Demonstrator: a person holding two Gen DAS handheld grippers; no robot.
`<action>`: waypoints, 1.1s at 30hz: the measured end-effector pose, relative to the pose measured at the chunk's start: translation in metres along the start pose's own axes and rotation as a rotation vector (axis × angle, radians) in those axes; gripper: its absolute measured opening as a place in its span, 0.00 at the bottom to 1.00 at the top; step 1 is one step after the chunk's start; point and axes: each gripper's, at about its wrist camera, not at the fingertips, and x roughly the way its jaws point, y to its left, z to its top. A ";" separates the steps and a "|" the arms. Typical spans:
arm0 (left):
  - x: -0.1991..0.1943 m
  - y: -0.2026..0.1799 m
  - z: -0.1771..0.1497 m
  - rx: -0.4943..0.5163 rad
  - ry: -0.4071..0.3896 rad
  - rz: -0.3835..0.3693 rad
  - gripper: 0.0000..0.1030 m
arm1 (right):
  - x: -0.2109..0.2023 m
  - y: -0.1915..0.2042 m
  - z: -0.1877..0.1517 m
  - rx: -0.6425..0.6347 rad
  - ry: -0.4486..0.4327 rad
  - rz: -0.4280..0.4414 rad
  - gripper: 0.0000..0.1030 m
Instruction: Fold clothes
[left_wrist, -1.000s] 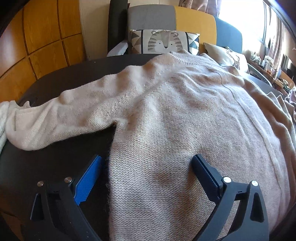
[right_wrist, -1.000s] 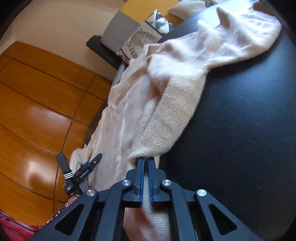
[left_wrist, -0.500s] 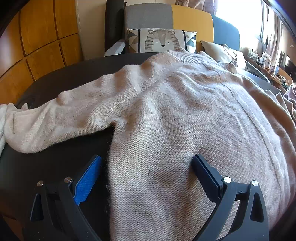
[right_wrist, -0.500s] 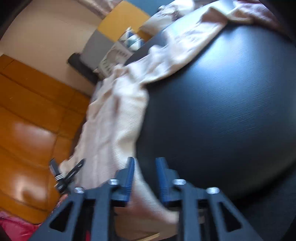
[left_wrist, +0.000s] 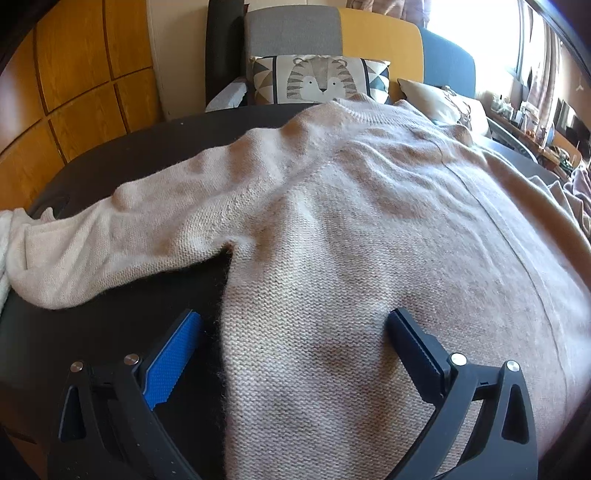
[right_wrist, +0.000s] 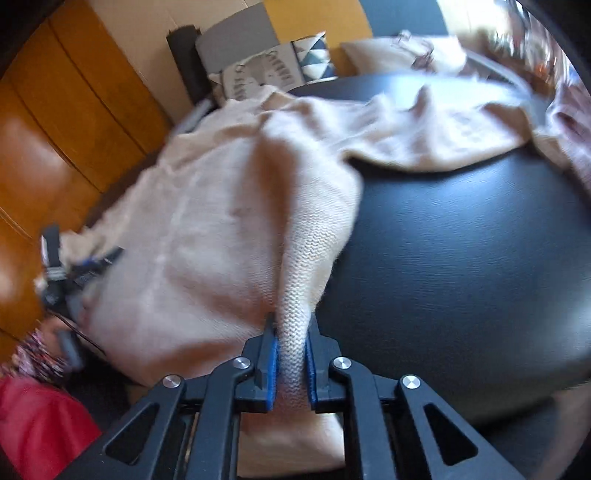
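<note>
- Left gripper (left_wrist: 291, 325): its fingers (left_wrist: 173, 354) stand wide apart at the lower edge of the frame, as a second ago, straddling the sweater (left_wrist: 369, 240) hem and clamping nothing.
- The sweater lies spread across the dark surface (left_wrist: 92, 332), one sleeve (left_wrist: 110, 240) stretching to the left edge.
- Right gripper (right_wrist: 291, 332): having let go and re-gripped, its fingers are closing on a knit fold at lower centre, pads pressing it.
- That fresh hold likely sets up folding this side across the body.
</note>
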 end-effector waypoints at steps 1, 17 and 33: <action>0.001 0.000 0.000 0.005 0.001 0.001 0.99 | -0.001 -0.005 -0.002 -0.002 0.024 -0.025 0.07; 0.009 -0.038 0.033 0.217 -0.039 0.144 0.99 | 0.027 -0.018 0.113 -0.064 -0.175 -0.125 0.23; 0.029 -0.006 0.031 0.015 0.019 -0.007 1.00 | 0.055 -0.043 0.155 0.039 -0.160 -0.235 0.22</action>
